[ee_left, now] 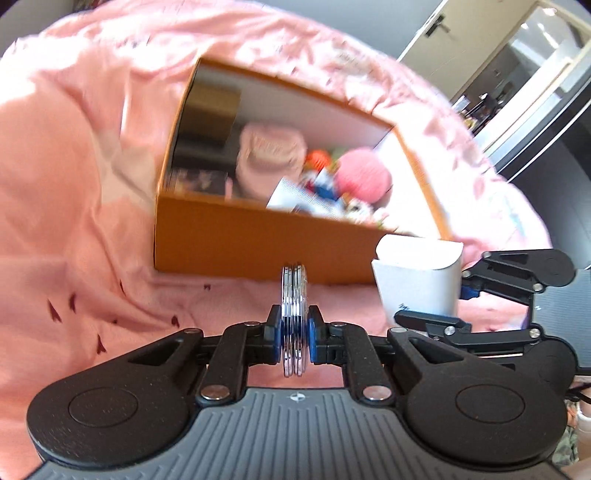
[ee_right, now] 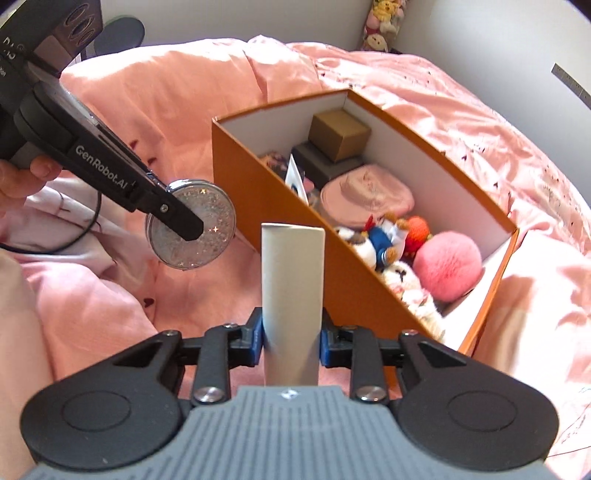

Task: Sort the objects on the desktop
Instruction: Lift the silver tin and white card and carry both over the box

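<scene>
Left wrist view: left gripper (ee_left: 294,334) clamps the glittery round case (ee_left: 294,317) edge-on at centre, orange box (ee_left: 258,243) just above; right wrist view: right gripper (ee_right: 291,338) pinches the white carton (ee_right: 291,291) upright at centre, box (ee_right: 332,258) to its right

A rumpled pink bedsheet (ee_right: 424,85) covers the surface, with stuffed dolls (ee_right: 382,22) against the far wall.
</scene>
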Demonstrator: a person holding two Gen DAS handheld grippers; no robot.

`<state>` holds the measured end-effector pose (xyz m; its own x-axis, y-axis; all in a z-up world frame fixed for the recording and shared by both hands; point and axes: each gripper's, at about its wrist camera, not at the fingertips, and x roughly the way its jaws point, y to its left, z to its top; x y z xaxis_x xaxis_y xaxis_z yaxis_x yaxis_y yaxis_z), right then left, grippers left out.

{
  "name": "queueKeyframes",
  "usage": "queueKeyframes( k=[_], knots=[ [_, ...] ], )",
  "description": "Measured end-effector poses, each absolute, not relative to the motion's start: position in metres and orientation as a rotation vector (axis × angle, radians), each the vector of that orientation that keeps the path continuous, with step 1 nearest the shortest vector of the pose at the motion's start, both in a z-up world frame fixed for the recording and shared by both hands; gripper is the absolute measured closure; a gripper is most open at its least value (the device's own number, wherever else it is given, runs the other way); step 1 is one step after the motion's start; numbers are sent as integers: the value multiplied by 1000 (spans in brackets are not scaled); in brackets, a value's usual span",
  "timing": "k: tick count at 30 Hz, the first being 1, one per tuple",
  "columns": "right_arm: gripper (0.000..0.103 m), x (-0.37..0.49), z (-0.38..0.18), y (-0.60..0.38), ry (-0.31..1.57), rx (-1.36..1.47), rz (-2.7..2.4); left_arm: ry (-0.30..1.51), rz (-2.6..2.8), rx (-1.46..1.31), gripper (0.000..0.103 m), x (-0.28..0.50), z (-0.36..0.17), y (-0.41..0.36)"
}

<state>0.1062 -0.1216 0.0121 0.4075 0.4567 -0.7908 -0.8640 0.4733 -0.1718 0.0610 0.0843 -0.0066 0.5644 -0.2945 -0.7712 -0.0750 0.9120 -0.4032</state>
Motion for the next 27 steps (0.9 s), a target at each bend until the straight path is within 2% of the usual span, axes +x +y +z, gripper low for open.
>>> queueKeyframes(
  k=[7, 14, 20, 27],
  knots=[
    [72, 106, 67, -133, 650, -557, 926, 840, -133, -380, 88, 58, 55, 98],
    [72, 124, 102, -119, 467, -666, 872, 781, -94, -344, 88, 97, 85, 117],
    [72, 161, 91, -101, 410, -753, 808, 833, -120, -351, 88, 151, 63, 120],
    [72, 210, 58, -87, 498, -712, 803, 993, -166, -358, 88, 205, 12, 114]
  ],
)
